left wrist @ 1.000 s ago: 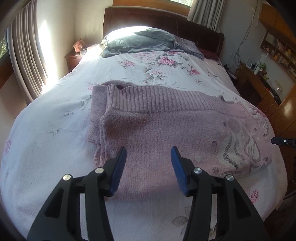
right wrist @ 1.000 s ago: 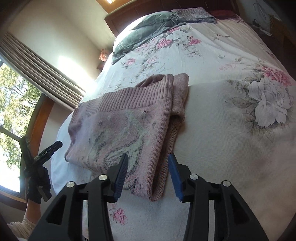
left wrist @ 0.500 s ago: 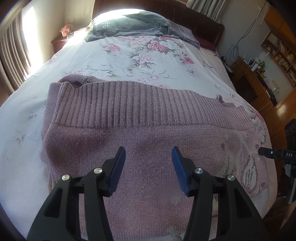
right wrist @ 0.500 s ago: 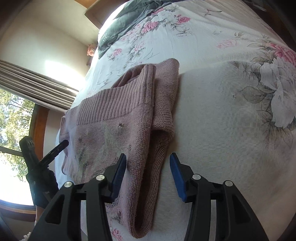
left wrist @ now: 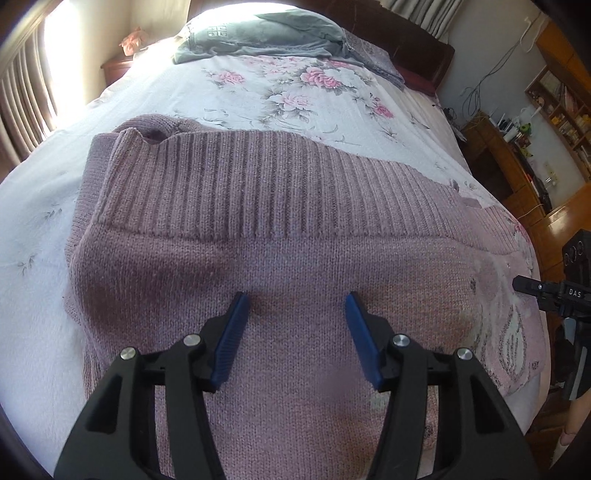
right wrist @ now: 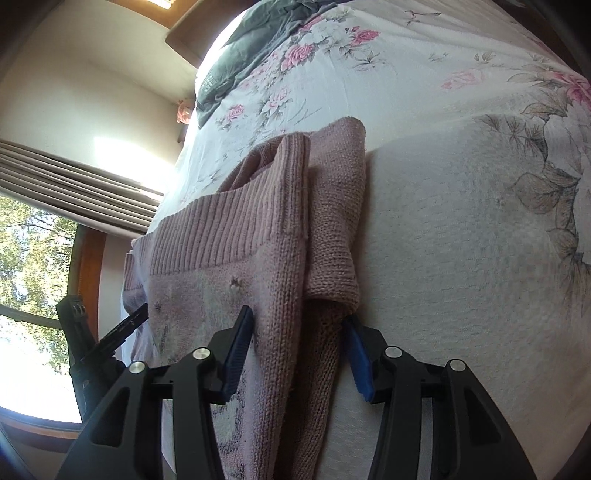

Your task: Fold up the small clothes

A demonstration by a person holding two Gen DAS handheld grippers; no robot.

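**Desk:** Any writing you can read?

**Me:** One bit. In my left wrist view the other tool pokes in at the right edge, and its black body carries the white letters "DAS". The grey garment (left wrist: 258,33) at the head of the bed has a pale square pattern on it, but I can't make letters of it.

**Desk:** Where's the sweater?

**Me:** The pink knit sweater (left wrist: 288,258) lies folded on the floral bedspread (left wrist: 295,96), ribbed band toward the headboard. My left gripper (left wrist: 297,314) is over its plain knit, blue fingers spread wide, nothing between them. My right gripper (right wrist: 299,334) is low at the sweater's (right wrist: 255,258) folded edge, fingers also apart, straddling the thick fold without clamping it.

**Desk:** What does each view give that the other doesn't?

**Me:** The left one shows the shelves (left wrist: 561,107) and a wooden desk (left wrist: 506,166) beside the bed, plus the grey-white motif on the sweater's right part. The right one shows the window (right wrist: 29,266) with trees outside, the curtain (right wrist: 81,184), and the layers stacked at the fold.
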